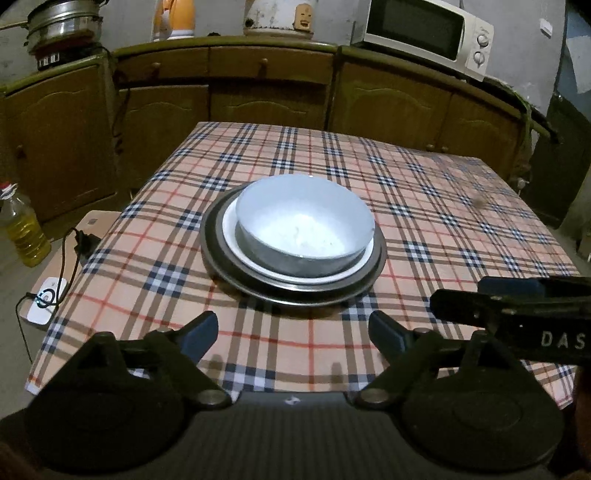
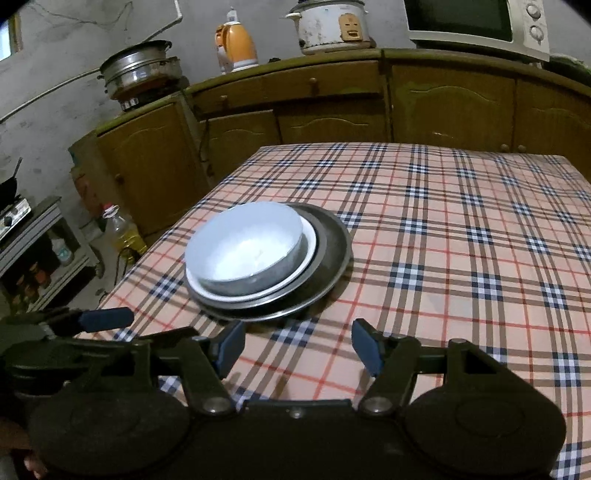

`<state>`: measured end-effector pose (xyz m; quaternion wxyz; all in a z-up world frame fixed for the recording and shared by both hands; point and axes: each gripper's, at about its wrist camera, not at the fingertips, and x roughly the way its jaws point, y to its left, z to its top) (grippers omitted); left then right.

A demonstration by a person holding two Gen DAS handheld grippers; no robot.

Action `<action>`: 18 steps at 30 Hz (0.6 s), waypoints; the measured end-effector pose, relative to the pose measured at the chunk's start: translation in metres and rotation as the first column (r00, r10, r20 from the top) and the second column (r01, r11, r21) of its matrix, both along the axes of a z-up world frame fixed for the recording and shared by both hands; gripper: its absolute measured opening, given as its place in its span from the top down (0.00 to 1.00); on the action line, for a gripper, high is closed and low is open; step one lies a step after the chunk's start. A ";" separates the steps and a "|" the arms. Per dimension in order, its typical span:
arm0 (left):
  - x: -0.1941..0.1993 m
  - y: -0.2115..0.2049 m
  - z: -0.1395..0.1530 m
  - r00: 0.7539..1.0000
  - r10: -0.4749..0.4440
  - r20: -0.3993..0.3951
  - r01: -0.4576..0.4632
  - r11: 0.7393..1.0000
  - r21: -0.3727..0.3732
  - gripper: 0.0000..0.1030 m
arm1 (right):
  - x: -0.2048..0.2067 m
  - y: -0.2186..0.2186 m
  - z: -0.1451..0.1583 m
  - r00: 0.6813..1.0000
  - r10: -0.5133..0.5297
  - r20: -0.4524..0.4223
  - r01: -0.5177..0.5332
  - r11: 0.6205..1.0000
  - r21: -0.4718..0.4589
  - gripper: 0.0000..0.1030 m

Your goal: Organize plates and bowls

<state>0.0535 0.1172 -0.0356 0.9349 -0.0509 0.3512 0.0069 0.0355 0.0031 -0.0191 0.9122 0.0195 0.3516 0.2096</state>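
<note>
Wooden cabinets (image 1: 273,99) run along the wall beyond the far edge of the bench (image 1: 424,221), which wears a plaid cloth of peach, navy and red. A microwave (image 1: 424,33) stands on the cabinet top toward the right, a white rice cooker (image 2: 328,26) beside it, an orange kettle (image 2: 238,48) further left, and a steel steamer pot (image 2: 140,68) at the left end.

On the bench, the task's things sit in one stack, nearer the left edge than the right and roughly midway between the near and far edges. The dark metal plate (image 1: 221,273) lies flat on the cloth at the bottom. A white plate (image 1: 236,251) rests on it, shifted a little so that more dark rim shows on one side. A pale bowl (image 1: 306,225) with a grey outer wall stands upright on the white plate, its inside bright and holding nothing that can be made out.

The left tool (image 1: 291,332) hovers over the near edge of the bench, its blue-padded fingers spread wide and gripping nothing, just short of the stack. The right tool (image 2: 297,345) is just beside it to the right, likewise released with fingers wide apart and nothing between them, pointing past the right side of the stack.

Off the left edge, a bottle of yellow oil (image 1: 24,229) stands low down, and a small white device (image 1: 46,299) with a black cable lies on a surface below the near left corner.
</note>
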 end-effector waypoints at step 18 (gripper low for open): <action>-0.009 -0.017 -0.008 0.998 0.049 -0.040 -0.047 0.998 0.038 0.00 | -0.016 -0.014 0.000 1.000 -0.008 0.007 0.008 0.999 0.032 0.23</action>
